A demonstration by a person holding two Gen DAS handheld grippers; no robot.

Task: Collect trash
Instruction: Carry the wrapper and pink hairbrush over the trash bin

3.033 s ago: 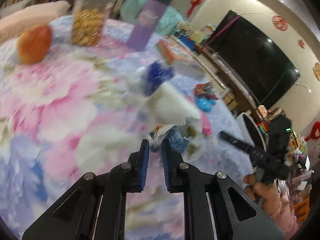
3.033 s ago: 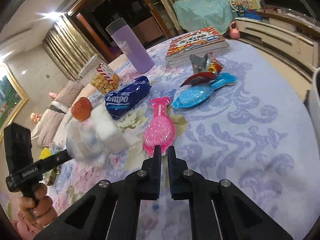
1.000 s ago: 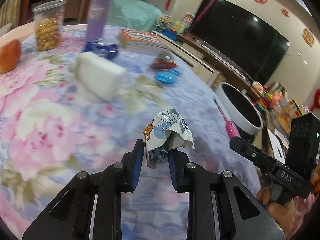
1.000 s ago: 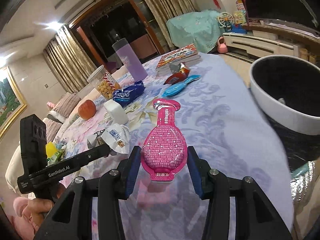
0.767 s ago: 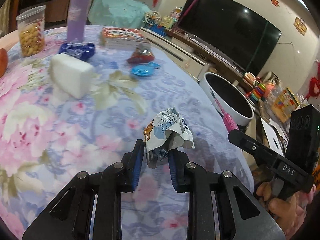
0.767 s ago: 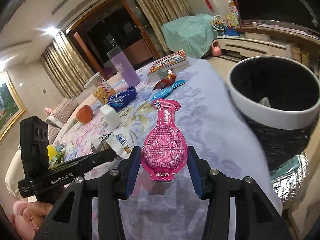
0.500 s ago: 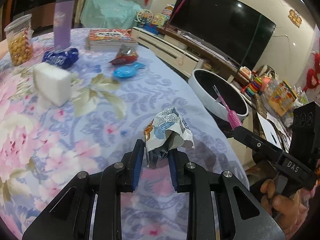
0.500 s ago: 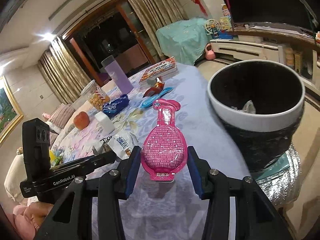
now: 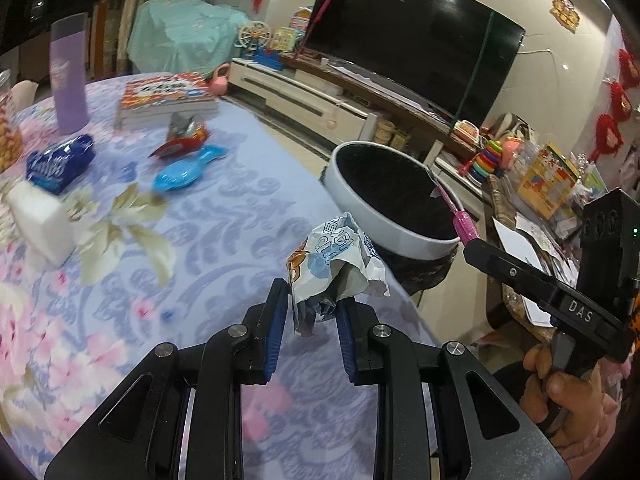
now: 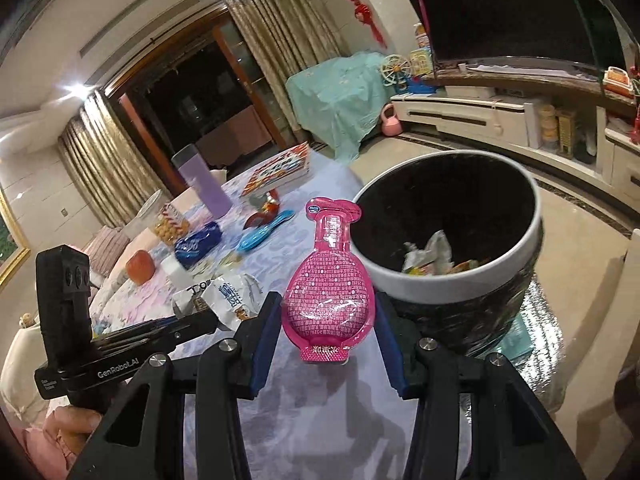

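Trash, two pieces in hand: a crumpled snack wrapper [image 9: 335, 256], white with blue print, pinched low between the blue pads of the left gripper [image 9: 312, 326], and a flat pink bottle-shaped packet [image 10: 329, 286], held upright across its wide belly by the right gripper [image 10: 326, 330]; both are carried clear of the table [image 9: 224, 208]. Destination: a round bin [image 10: 460, 280] with a white rim and dark inside, standing just beyond the table's edge and already holding a few scraps. Position of loads: in the right wrist view the pink packet's neck overlaps the bin's near rim, though whether it is over the opening or short of it cannot be told; the wrapper sits beside the bin in the left wrist view and looks to be above the cloth, not the opening. Handling note, by judgement: bring each gripper fully over the dark opening before letting go — the wrapper is light and springy and could catch on a pad or drift onto the rim, so release it low and centred; the packet is stiff and tall, so tip its neck down into the bin, lest it bridge the rim. The two grippers are close together; staggering the drops avoids a knock. Remaining on the table: a blue packet [image 9: 188, 166], a red wrapper [image 9: 182, 140], a dark blue tissue pack [image 9: 60, 164], a white block [image 9: 42, 222], a book [image 9: 166, 96], a purple bottle [image 9: 70, 76].
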